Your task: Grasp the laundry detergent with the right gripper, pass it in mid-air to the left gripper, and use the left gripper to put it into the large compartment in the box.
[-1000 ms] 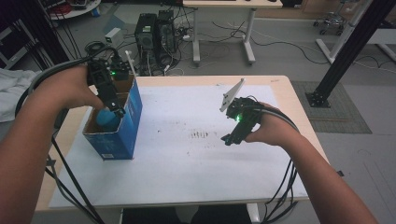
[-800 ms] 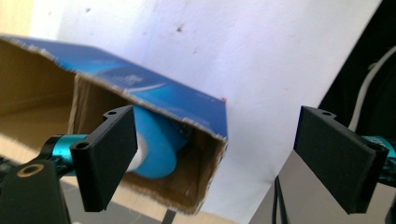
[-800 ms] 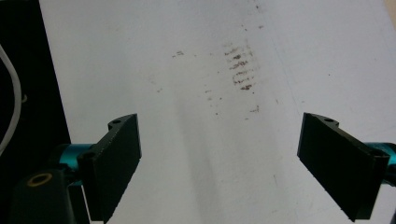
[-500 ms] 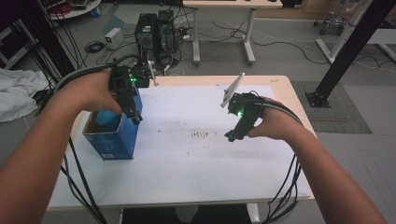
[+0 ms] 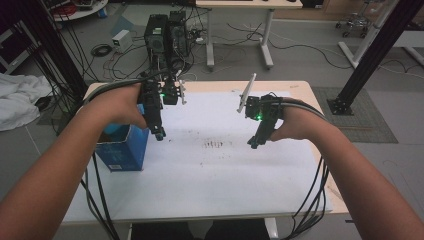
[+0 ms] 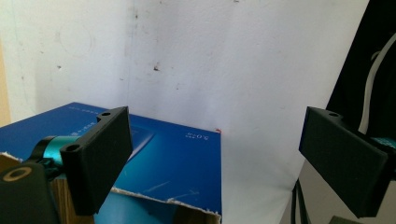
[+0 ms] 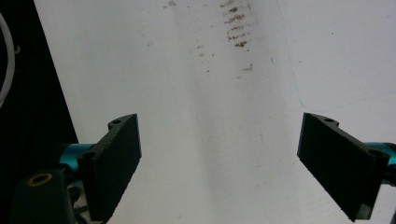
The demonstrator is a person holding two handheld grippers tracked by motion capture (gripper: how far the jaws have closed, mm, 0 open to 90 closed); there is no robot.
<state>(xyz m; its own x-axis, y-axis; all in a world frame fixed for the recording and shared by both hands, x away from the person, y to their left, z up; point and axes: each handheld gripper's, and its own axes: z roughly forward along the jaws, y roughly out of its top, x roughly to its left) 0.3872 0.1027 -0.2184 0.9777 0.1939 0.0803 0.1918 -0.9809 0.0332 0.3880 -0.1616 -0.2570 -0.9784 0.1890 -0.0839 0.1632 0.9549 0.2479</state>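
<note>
An open-topped blue cardboard box [image 5: 122, 150] stands at the left of the white sheet [image 5: 215, 170] that covers the table. My left gripper [image 5: 159, 134] points down just right of the box's top edge. In the left gripper view the box [image 6: 173, 158] lies under my left gripper [image 6: 219, 140], whose jaws have just been opening and stand open with nothing between them. My right gripper [image 5: 254, 144] hovers low over the sheet at the right. In the right gripper view my right gripper [image 7: 219, 154] is open over bare sheet.
Dark smudges [image 5: 215, 145] mark the sheet's middle and show as smudges [image 7: 236, 28] ahead of the right jaws. Cables trail off the table's near edge. Computer towers [image 5: 165, 35] stand on the floor beyond the table, and a black post [image 5: 370, 55] rises at the right.
My left gripper has moved right and down, from over the box's opening to its right edge. The right gripper has stayed almost where it was.
</note>
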